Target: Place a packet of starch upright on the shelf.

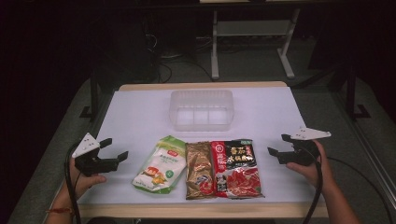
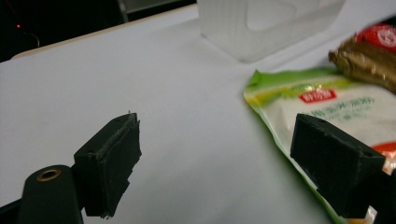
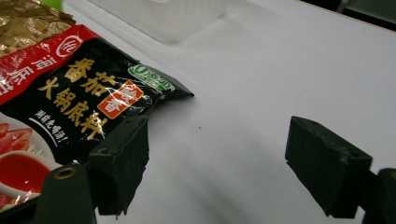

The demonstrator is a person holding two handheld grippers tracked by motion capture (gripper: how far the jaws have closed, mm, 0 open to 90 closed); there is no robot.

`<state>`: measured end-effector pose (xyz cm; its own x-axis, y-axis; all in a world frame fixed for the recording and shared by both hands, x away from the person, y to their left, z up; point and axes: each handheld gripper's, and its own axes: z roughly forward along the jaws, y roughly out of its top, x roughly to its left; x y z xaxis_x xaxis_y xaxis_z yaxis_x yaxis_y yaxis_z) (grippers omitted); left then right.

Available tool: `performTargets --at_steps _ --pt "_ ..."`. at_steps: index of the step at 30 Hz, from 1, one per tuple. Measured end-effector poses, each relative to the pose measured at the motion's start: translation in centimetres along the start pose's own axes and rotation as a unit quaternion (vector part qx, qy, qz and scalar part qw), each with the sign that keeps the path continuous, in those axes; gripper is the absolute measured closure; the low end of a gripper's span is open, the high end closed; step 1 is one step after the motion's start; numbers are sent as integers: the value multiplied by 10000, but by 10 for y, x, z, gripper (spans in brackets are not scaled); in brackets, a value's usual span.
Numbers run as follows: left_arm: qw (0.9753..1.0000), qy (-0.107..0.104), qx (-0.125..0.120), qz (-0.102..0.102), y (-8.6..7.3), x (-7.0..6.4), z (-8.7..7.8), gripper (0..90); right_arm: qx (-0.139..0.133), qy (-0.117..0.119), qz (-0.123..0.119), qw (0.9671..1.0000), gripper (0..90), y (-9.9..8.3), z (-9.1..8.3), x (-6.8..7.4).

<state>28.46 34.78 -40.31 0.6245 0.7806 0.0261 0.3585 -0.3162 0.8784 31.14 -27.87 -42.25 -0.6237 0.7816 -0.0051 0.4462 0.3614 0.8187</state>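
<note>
Nothing packed yet: the clear bin (image 1: 201, 109) near the desk's far edge is seen empty. Three packets are lined up along the near edge, touching or overlapping: black-red packet (image 1: 236, 168), green packet (image 1: 161, 164), gold packet (image 1: 199, 170). All three likely remain to be binned. Left gripper (image 1: 114, 150) is held low near the left edge, jaws spread wide, empty, aimed at the green packet. Right gripper (image 1: 279, 145) is mirrored near the right edge, jaws apart, empty, beside the black-red packet.
</note>
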Motion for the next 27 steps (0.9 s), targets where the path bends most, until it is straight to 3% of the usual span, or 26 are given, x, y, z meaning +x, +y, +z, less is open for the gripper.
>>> performTargets --at_steps 2,4,7,8,12,15,17,27 --pt "9997 -201 97 49 0 -3 4 157 3 13 -35 10000 207 1 0 2" --pt "9991 -201 267 248 -1 -8 8 156 3 11 -80 10000 206 3 0 3" --pt "9986 -332 338 250 -2 -11 11 157 24 4 -100 9999 203 5 2 5" --pt "9977 -360 421 385 -2 -15 12 157 55 9 -112 9999 197 5 4 6" --pt "9971 -512 419 376 1 -19 16 157 99 13 -111 9999 191 4 8 7" --pt "9946 -691 478 614 7 -30 21 157 149 -4 -173 9997 191 3 8 9" --pt "9935 -703 545 716 11 -34 25 157 121 -1 -172 9998 191 3 7 10" --pt "9898 -961 478 934 33 -46 46 158 221 -13 -300 9993 196 0 8 17"
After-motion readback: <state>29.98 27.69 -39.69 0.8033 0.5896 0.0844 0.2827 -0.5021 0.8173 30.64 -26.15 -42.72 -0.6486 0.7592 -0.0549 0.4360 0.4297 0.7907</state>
